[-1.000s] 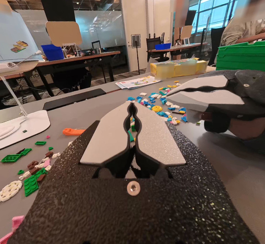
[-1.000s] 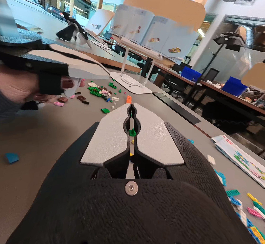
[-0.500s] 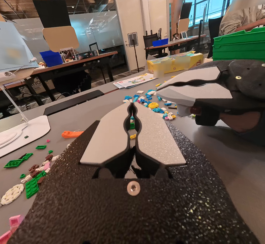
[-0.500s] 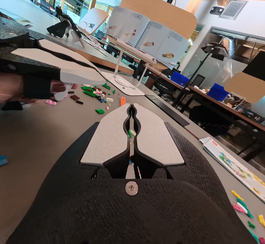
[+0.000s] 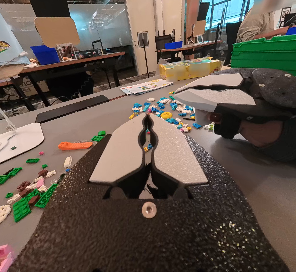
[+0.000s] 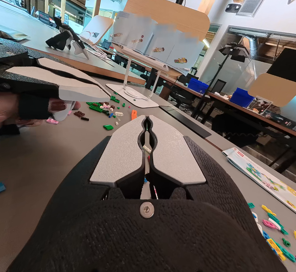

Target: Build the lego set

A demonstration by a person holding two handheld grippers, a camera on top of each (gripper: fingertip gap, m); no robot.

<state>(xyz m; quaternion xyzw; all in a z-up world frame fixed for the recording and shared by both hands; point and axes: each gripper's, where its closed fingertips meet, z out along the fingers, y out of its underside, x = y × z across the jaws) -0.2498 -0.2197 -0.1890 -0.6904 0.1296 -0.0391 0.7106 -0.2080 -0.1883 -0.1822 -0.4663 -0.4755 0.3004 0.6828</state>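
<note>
Loose lego pieces lie on a grey table [image 5: 240,184]. A blue, white and yellow pile [image 5: 168,109] lies ahead of my left gripper [image 5: 147,115], which is shut and empty above the table. A green, brown and pink pile [image 5: 28,192] lies to its left and also shows in the right wrist view [image 6: 102,105]. My right gripper [image 6: 146,117] is shut and empty. It shows in the left wrist view [image 5: 176,93] hovering over the blue pile. The left gripper [image 6: 108,96] shows in the right wrist view above the green pile.
An orange brick separator [image 5: 75,145] lies between the piles. A white book stand [image 6: 133,97] holds an open instruction book [image 6: 152,43]. A second booklet [image 5: 144,86], a yellow box [image 5: 190,70] and green crates [image 5: 264,53] stand at the far side. More coloured pieces [image 6: 275,225] lie right. My right fingertips sit around 6 centimetres from my left ones.
Both grippers stay shut. The right gripper has risen a little and tilted upward, so its view shows more ceiling. The left gripper has shifted only slightly.
</note>
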